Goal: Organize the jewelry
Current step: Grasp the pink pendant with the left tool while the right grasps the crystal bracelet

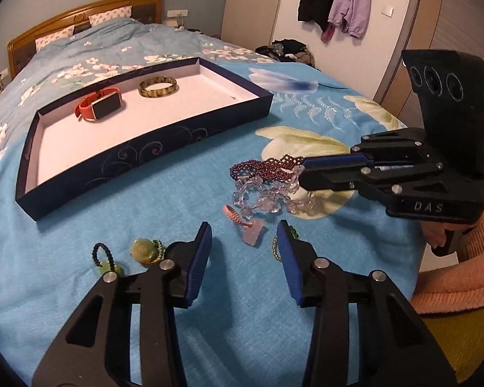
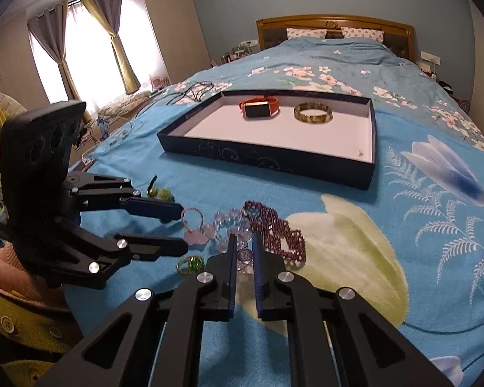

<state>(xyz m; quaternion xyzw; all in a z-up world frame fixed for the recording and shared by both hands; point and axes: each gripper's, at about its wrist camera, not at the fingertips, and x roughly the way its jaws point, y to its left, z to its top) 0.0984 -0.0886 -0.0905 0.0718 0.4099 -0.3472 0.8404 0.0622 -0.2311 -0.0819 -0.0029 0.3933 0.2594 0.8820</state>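
On the blue flowered bed [image 2: 355, 64] sits a shallow dark tray [image 2: 274, 161] with an orange watch [image 2: 259, 106] and a greenish bangle [image 2: 313, 112] already laid in it. Most of the jewelry is not yet sorted and lies in a loose cluster on the cover, well short of the tray.

By the look of it, the step in hand is picking the next pieces out of that cluster. The right tongs [image 2: 243, 248] are nearly together, pinched on a bead of the clear crystal bracelet [image 1: 267, 198], which lies tangled against the purple beaded bracelet [image 2: 276, 232]. From the left wrist view their tips sit right where the two bracelets meet, so I cannot tell whether purple beads are caught too.

The left tongs [image 1: 243, 235] stand apart and hold nothing. The pink cord charm [image 1: 253, 233] lies between their tips, seemingly not pressed by either pad. A green snail charm [image 1: 143, 251] lies just beside the left finger, and a small green ring [image 2: 190, 264] just beside the right finger.

The next move probably calls for lifting the crystal bracelet slowly, so it separates from the purple one, then carrying it to the tray. The left tongs would need to close on the pink charm.
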